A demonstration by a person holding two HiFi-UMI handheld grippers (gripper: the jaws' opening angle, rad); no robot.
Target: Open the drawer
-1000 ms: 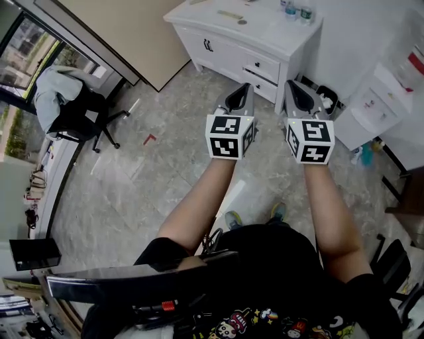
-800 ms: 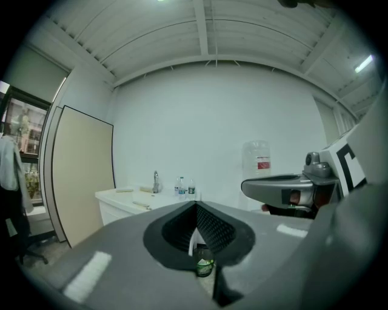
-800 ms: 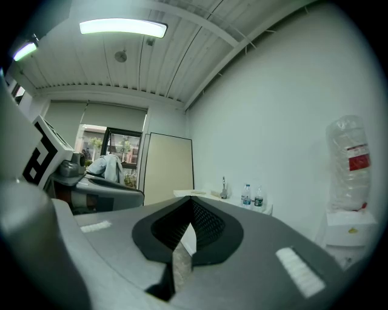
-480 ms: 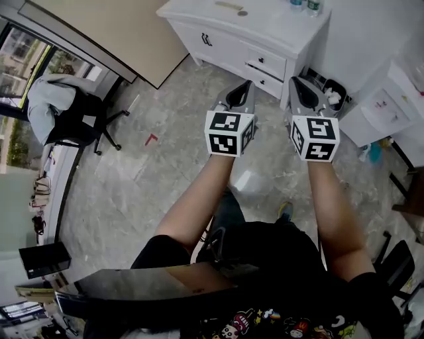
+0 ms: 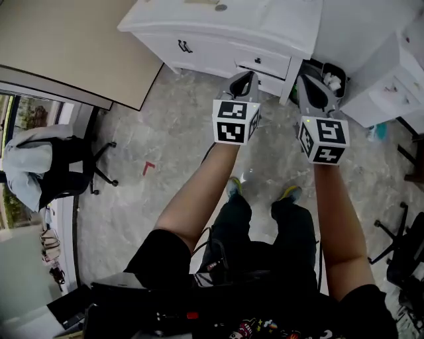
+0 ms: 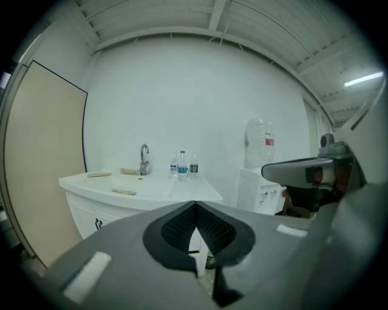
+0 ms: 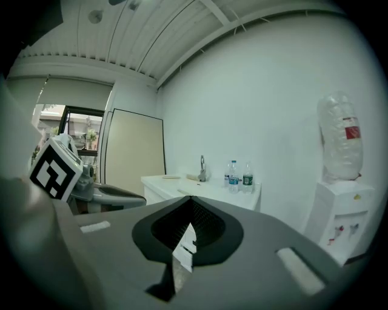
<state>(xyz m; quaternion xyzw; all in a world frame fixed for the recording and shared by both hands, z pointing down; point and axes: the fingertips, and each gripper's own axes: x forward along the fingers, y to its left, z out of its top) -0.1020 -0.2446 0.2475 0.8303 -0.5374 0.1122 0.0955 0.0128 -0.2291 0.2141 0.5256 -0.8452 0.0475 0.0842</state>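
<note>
Fingers (image 6: 179, 230) ribbed black, tips meeting: left gripper (image 6: 195, 206), right gripper (image 7: 191, 200); drawer (image 5: 264, 64) prob. closed.

**An office break corner with a wash-up counter**

Ahead of you, a white cabinet (image 5: 218, 30) with drawers (image 5: 264, 64) has a tap (image 6: 144, 158) and three water bottles (image 6: 182, 165) on its top surface. Just beside it stand a small waste bin (image 5: 331, 76) and a water dispenser (image 6: 257, 187) topped by a big upturned bottle (image 6: 259, 142). To your left, a wheeled office chair (image 5: 69, 162) with a pale jacket (image 5: 26, 169) draped over it sits near a window (image 5: 16, 112), and a tall beige board (image 5: 73, 46) stands against the wall. The floor (image 5: 165, 139) is grey stone tile, the walls (image 6: 194, 97) are plain white, and the ribbed panel ceiling (image 6: 182, 15) holds a strip light (image 6: 362, 79).
</note>
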